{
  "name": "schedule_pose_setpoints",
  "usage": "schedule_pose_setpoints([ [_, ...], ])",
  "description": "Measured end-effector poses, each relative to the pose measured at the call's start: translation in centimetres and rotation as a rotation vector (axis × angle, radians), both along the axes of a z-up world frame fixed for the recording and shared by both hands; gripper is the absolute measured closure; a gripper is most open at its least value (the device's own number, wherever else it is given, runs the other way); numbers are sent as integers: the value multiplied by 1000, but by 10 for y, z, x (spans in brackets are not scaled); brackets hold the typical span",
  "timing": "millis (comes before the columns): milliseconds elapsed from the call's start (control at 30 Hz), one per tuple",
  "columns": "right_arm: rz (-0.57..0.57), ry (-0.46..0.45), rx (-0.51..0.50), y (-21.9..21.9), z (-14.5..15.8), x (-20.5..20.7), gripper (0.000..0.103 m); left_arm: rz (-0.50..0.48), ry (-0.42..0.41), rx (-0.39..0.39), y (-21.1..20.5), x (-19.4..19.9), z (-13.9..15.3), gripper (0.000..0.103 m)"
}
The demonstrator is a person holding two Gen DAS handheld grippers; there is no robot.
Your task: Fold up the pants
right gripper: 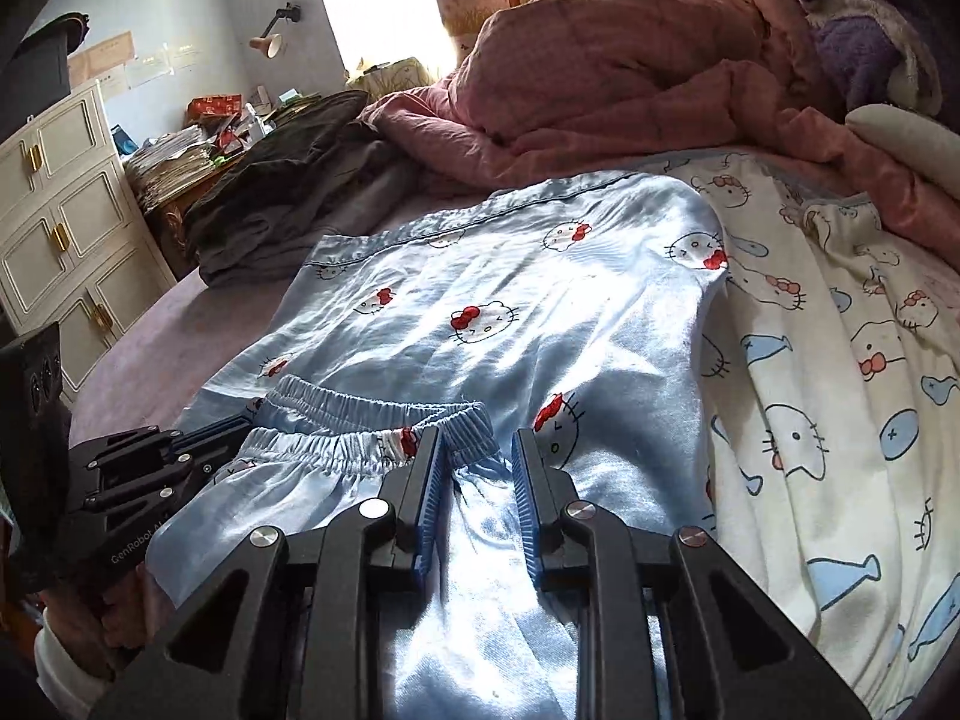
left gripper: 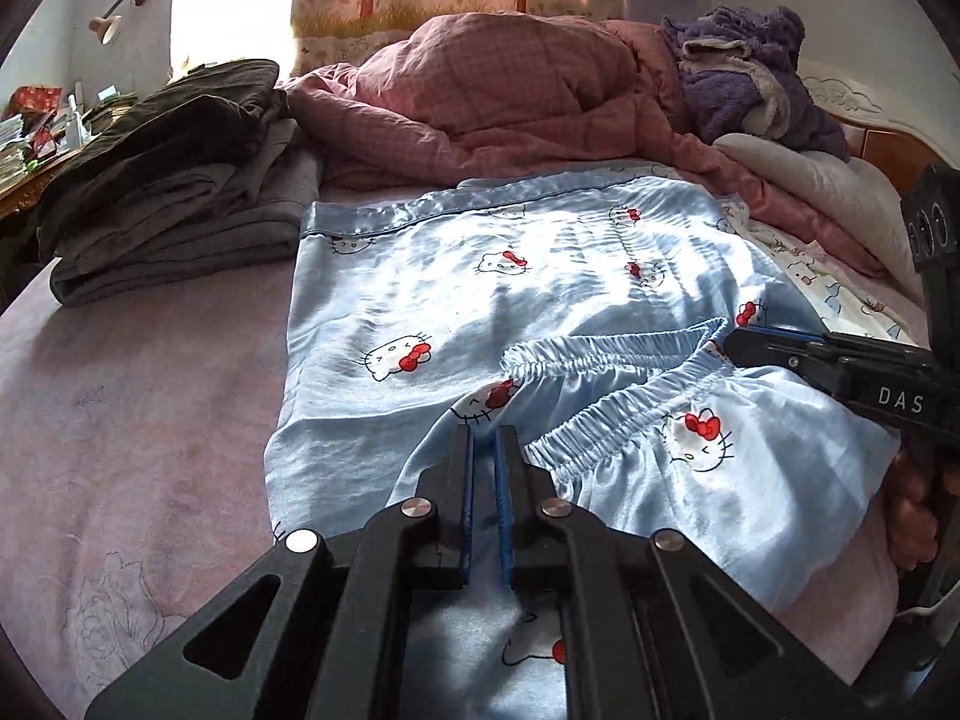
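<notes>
- "DAS" in white letters on the black body of the right gripper (left gripper: 735, 343).
- "GenRobot" in white on the left gripper (right gripper: 243, 420); the rest is unclear.

Both wrist views look close and downward over the bed (left gripper: 120, 420) — sharing the pants (left gripper: 480, 276).

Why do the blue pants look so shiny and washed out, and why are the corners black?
Left wrist view: window light glares off the satin pants, bleaching the window white. Right wrist view: same sheen on the fabric between the fingers. Both views: the fisheye lens bends edges and darkens corners.
</notes>
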State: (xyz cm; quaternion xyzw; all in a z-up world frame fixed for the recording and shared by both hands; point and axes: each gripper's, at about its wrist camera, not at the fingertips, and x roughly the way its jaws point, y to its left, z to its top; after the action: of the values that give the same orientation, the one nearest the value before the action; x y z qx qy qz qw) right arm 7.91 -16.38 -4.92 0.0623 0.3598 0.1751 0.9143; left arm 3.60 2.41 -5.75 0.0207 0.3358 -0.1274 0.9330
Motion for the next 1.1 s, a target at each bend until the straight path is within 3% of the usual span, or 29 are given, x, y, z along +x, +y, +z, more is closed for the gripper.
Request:
schedule_pose_setpoints([
  [267, -29, -39, -130, 19, 1, -7, 79, 24, -33, 52, -3, -5, -1, 96],
  [500, -31, -39, -129, 18, 1, -7, 77, 33, -32, 58, -5, -5, -1, 95],
  [633, -32, -37, -121, 16, 1, -7, 76, 101, -76, 77, -2, -10, 1, 91],
  [800, -37, -42, -140, 16, 1, -7, 75, 99, -51, 55, 2, -6, 0, 90],
  [967, -51, -56, -139, 15, 3, -11, 73, 75, -148, 15, 7, -23, 11, 76],
  [1000, -62, -75, -145, 15, 6, -14, 73, 77, -184, 5, 10, -30, 16, 75],
  [1067, -56, -126, -122, 11, 17, -25, 73, 98, -247, 9, 15, -44, 25, 62],
  [1100, -46, -152, -97, 8, 23, -31, 73, 107, -277, 23, 16, -52, 30, 61],
])
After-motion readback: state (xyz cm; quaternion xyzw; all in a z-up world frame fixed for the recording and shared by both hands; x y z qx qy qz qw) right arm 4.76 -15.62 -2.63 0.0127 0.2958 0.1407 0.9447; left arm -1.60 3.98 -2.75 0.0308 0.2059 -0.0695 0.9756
